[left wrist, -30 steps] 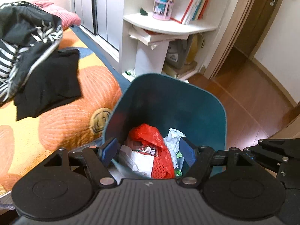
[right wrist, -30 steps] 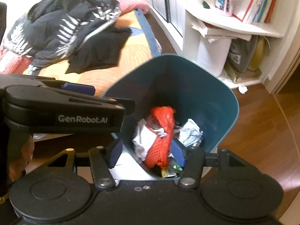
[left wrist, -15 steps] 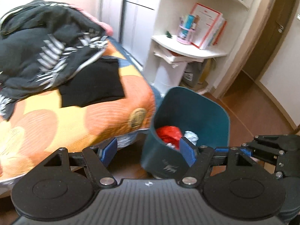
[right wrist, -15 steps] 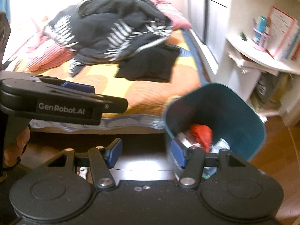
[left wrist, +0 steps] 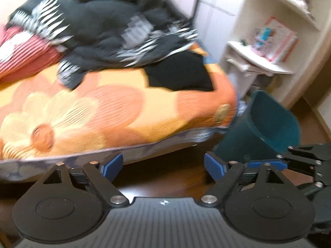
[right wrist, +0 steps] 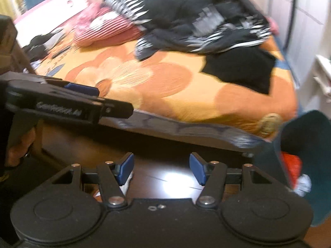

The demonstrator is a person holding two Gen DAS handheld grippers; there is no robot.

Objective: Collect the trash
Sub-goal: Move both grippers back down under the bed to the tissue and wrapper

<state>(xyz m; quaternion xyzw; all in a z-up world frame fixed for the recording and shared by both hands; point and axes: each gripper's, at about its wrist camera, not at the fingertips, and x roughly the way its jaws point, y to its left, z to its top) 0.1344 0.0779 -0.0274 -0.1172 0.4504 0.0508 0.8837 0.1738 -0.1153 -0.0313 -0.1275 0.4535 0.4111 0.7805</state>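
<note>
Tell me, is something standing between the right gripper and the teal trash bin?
Nothing visible does. The right gripper is open and empty over bare dark floor. The teal trash bin stands to its right, beside the bed's corner, with open floor between.

Orange floral bed (left wrist: pixel 115 111), black clothes (left wrist: pixel 107 26), pink pillow (right wrist: pixel 107 29)

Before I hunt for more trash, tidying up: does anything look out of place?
Black patterned clothes lie in a crumpled heap on the orange floral bedspread. The teal plastic trash bin stands upright beside the bed, nothing spilled.
</note>
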